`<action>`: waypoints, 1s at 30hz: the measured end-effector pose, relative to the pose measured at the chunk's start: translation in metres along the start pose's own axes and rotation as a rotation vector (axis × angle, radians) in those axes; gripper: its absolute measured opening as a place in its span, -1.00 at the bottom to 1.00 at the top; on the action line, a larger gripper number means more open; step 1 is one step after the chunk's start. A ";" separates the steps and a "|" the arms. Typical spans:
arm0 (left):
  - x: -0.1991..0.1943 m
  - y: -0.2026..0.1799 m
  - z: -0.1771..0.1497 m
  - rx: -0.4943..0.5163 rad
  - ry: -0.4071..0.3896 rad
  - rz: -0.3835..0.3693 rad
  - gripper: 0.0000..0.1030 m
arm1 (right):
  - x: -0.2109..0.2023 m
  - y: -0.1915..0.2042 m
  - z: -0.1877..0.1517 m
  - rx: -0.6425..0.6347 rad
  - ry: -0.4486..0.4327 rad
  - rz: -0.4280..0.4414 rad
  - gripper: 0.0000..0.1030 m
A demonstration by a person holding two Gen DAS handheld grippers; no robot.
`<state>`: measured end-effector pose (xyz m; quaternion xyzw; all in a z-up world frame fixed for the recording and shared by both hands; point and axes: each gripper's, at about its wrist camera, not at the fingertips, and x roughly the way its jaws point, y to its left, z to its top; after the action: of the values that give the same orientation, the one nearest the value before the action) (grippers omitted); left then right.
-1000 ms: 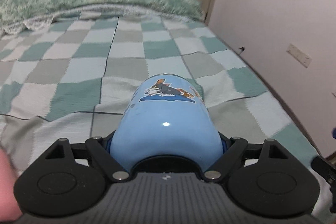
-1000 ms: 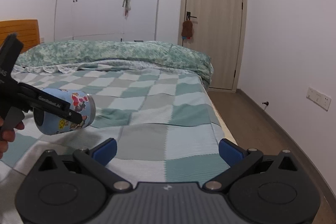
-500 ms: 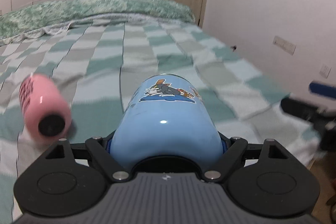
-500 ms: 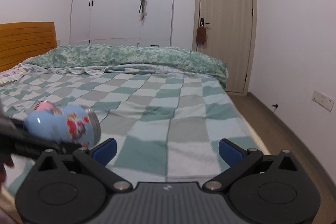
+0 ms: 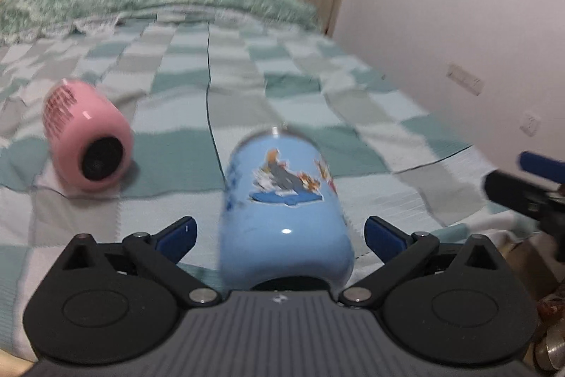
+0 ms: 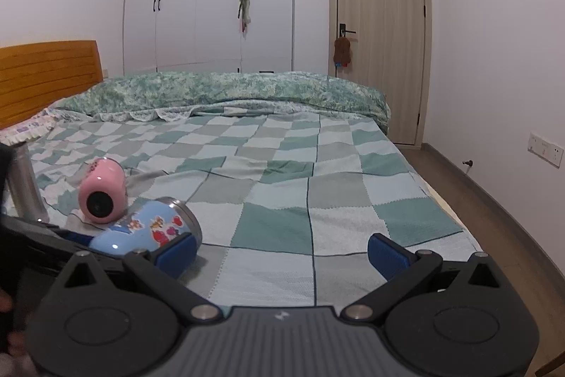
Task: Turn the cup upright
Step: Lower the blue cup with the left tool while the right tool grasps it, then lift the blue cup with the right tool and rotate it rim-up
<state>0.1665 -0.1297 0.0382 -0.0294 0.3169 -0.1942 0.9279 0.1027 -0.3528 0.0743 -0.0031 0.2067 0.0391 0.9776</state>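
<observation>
Both tongs (image 5: 279, 235) (image 6: 282, 251) gape; blurred blue cup (image 5: 282, 211) hides its own base.

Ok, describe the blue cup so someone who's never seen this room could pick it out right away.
Start at the bed's checked green and white blanket and look to its near left part. Two cups lie on their sides there; the blue cup is the nearer one, between the open left gripper fingers. Unlike the pink cup beside it, it is light blue with cartoon stickers.
</observation>
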 end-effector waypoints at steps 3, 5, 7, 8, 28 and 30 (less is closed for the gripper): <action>-0.024 0.014 0.003 0.025 -0.033 0.008 1.00 | -0.003 0.004 0.005 0.002 -0.001 0.014 1.00; -0.039 0.027 0.004 0.036 -0.055 0.022 1.00 | -0.001 0.012 0.008 0.003 0.006 0.031 1.00; -0.047 0.040 0.007 0.048 -0.066 0.048 1.00 | 0.004 0.022 0.011 0.002 0.021 0.048 1.00; -0.052 0.047 0.006 0.053 -0.068 0.064 1.00 | 0.008 0.027 0.014 0.003 0.030 0.058 1.00; -0.074 0.129 -0.014 0.043 -0.070 0.133 1.00 | 0.121 0.102 0.035 0.179 0.394 0.128 1.00; -0.073 0.132 -0.015 0.033 -0.069 0.132 1.00 | 0.136 0.099 0.036 0.228 0.456 0.141 1.00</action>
<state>0.1502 0.0206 0.0451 0.0002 0.2826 -0.1365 0.9495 0.2330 -0.2431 0.0530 0.1127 0.4244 0.0821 0.8947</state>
